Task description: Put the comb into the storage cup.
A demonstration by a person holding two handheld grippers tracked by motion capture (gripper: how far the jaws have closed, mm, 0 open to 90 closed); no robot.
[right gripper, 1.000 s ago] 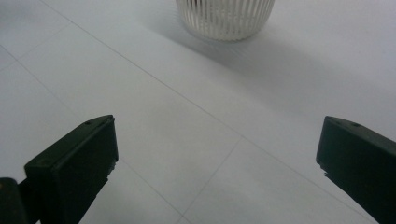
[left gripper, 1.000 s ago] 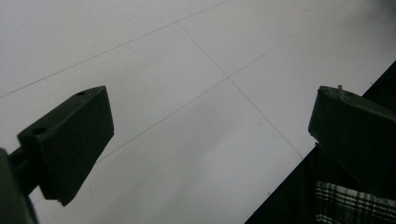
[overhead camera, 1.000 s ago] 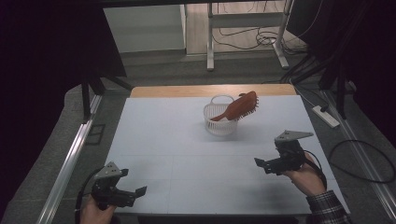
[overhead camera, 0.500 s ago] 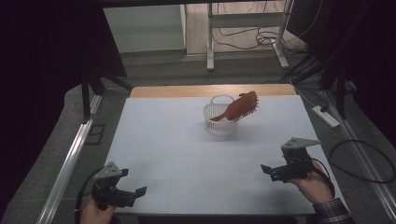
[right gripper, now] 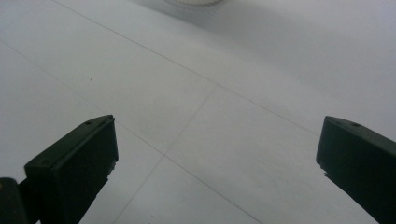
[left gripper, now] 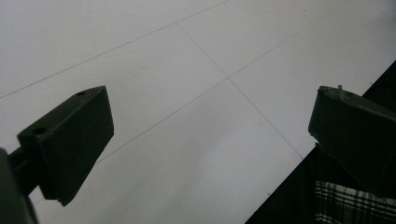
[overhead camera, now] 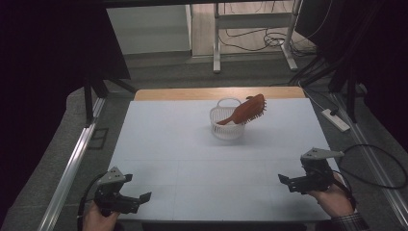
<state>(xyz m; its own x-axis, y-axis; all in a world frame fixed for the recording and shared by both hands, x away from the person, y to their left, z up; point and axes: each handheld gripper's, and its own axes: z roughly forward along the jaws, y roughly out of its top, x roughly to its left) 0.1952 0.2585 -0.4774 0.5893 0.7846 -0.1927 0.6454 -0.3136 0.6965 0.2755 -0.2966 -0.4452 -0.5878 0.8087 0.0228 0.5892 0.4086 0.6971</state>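
Both pairs of tongs hang low at the near edge of the counter (overhead camera: 192,159), well apart from each other. The left tongs (overhead camera: 137,199) sit in the person's left hand (overhead camera: 96,219) at the near left corner, jaws spread wide and pointing right along the edge. The right tongs (overhead camera: 286,182) sit in the right hand (overhead camera: 334,199) near the right edge, jaws spread wide with nothing between them, pointing left; a plaid cuff (overhead camera: 349,222) covers that wrist.
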